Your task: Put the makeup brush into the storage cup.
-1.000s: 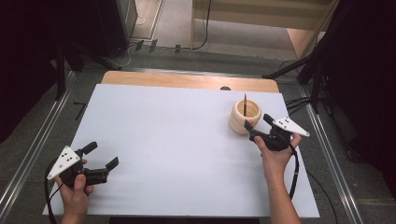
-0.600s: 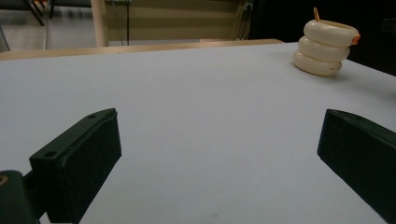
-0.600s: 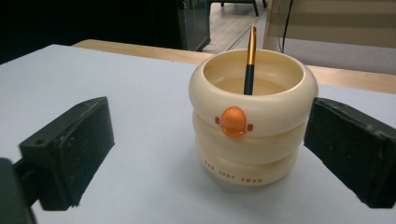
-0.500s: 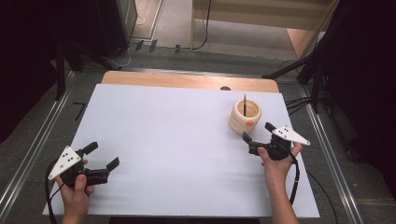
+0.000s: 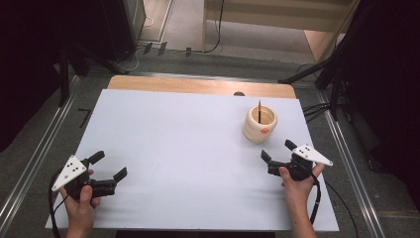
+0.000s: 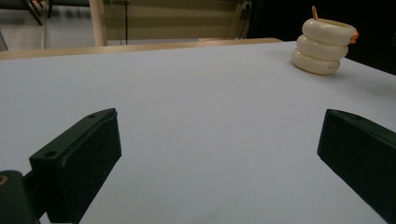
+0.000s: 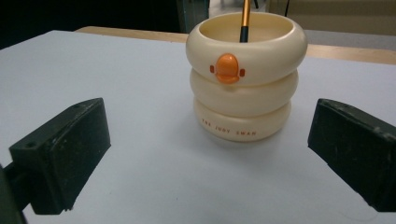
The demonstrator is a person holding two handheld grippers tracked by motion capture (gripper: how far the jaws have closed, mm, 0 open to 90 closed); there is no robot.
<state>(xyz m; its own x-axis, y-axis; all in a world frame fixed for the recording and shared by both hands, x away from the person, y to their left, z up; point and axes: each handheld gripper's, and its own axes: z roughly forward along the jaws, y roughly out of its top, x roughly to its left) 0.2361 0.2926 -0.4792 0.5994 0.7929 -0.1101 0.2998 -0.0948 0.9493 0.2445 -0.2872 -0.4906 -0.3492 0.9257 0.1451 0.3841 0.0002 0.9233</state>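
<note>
A cream ringed pot [image 5: 260, 124] with an orange knob stands upright on the white table top [image 5: 188, 148], right of centre. A thin dark stick [image 5: 259, 111] with an orange shaft [image 7: 245, 14] leans inside it. My right gripper [image 5: 278, 151] is open, a short way in front of the pot [image 7: 246, 74], with nothing between its jaws. Near the front left corner, my left gripper [image 5: 109, 165] is also open and empty. From there the pot [image 6: 325, 46] sits far off at the upper right.
A wooden strip [image 5: 198, 86] runs along the table's far edge. Metal rails [image 5: 34, 158] flank the table on both sides. Cables [image 5: 317, 106] lie on the floor to the right, beyond the table edge. Dark curtains stand at both sides.
My right gripper has drawn back from the pot toward the front edge of the table. The left gripper has stayed in place.
</note>
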